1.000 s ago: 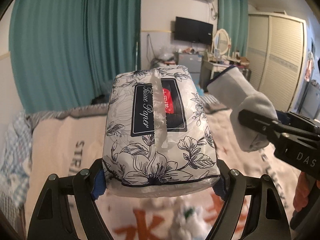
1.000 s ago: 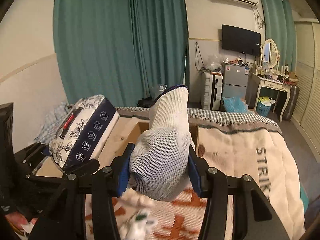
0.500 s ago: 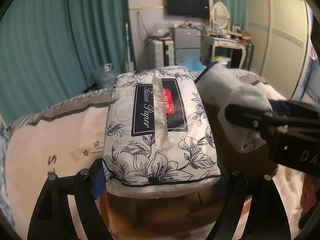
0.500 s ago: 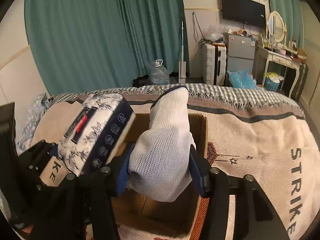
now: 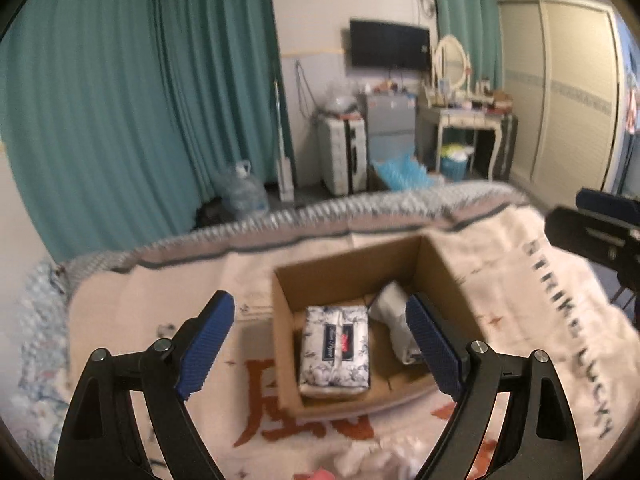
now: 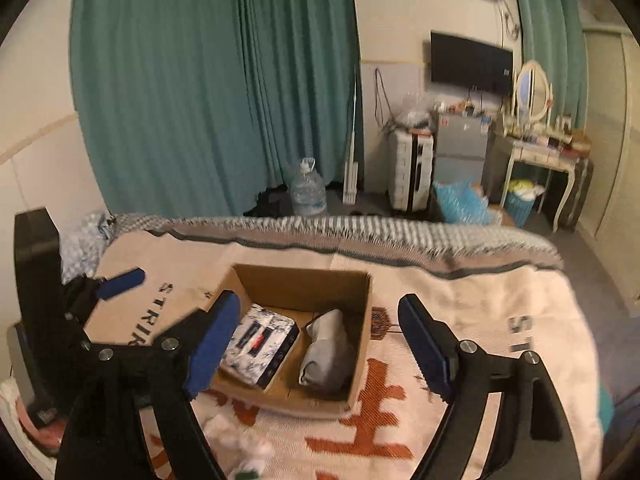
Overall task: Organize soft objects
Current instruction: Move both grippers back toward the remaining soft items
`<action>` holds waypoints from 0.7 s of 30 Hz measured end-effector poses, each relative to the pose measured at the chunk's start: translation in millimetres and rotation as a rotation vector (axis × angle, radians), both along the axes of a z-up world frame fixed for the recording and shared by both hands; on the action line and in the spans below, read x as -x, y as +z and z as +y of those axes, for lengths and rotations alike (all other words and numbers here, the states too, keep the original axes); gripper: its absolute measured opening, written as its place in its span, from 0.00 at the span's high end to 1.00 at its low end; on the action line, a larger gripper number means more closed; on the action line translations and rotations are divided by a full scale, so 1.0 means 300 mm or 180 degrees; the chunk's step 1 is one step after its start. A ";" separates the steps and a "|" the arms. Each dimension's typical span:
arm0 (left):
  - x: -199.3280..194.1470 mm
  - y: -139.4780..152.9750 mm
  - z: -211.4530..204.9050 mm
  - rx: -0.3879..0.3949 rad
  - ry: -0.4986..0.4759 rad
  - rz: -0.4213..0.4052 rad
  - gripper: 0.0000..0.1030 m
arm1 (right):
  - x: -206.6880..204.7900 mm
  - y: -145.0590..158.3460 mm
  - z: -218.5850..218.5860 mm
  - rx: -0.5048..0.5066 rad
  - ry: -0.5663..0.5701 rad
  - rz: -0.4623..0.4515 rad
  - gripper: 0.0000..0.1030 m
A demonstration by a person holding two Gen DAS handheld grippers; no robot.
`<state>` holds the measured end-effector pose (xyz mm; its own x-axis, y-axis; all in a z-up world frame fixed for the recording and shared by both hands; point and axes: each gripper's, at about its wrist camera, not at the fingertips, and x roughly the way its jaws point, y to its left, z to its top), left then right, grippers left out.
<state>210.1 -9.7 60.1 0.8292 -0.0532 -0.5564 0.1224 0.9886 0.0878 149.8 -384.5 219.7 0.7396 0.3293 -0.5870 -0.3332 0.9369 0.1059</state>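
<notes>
Both hand-held grippers hang empty above the bed: the left hand-held gripper [image 5: 320, 336] and the right hand-held gripper [image 6: 316, 344] have their jaws spread wide. In the cardboard box [image 6: 304, 280] on the blanket [image 6: 480, 320], the tissue pack [image 6: 260, 344] lies flat beside the white sock [image 6: 328, 352], touching or nearly so. More small white soft things [image 6: 240, 440] lie on the blanket near the box. They look light and limp, likely to sag; pinching one across its bunched middle seems safest.
</notes>
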 end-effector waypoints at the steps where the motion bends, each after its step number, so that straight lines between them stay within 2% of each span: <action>1: 0.044 0.046 0.010 0.0024 0.0010 -0.0063 0.14 | 0.043 0.043 -0.009 0.0025 -0.0008 -0.0050 0.16; 4: 0.202 0.179 0.044 0.0060 0.0030 -0.0292 0.12 | 0.202 0.163 -0.034 0.0088 -0.0040 -0.0173 0.11; 6: 0.303 0.251 0.062 0.0064 0.0075 -0.0431 0.09 | 0.281 0.206 -0.043 0.0114 -0.0037 -0.0188 0.05; 8: 0.387 0.292 0.081 0.0104 0.0074 -0.0510 0.09 | 0.375 0.237 -0.047 0.0162 -0.0056 -0.0216 0.00; 10: 0.449 0.307 0.099 0.0142 0.0079 -0.0528 0.09 | 0.472 0.249 -0.047 0.0217 -0.0043 -0.0255 0.00; 13: 0.527 0.290 0.120 0.0136 0.0110 -0.0570 0.09 | 0.562 0.222 -0.047 0.0272 -0.0030 -0.0224 0.00; 16: 0.568 0.218 0.140 0.0101 0.0299 -0.0478 0.09 | 0.632 0.149 -0.034 0.0294 -0.0007 -0.0152 0.00; 21: 0.586 0.053 0.171 0.0208 0.0356 -0.0281 0.09 | 0.658 -0.067 0.019 0.0332 0.0000 0.0102 0.00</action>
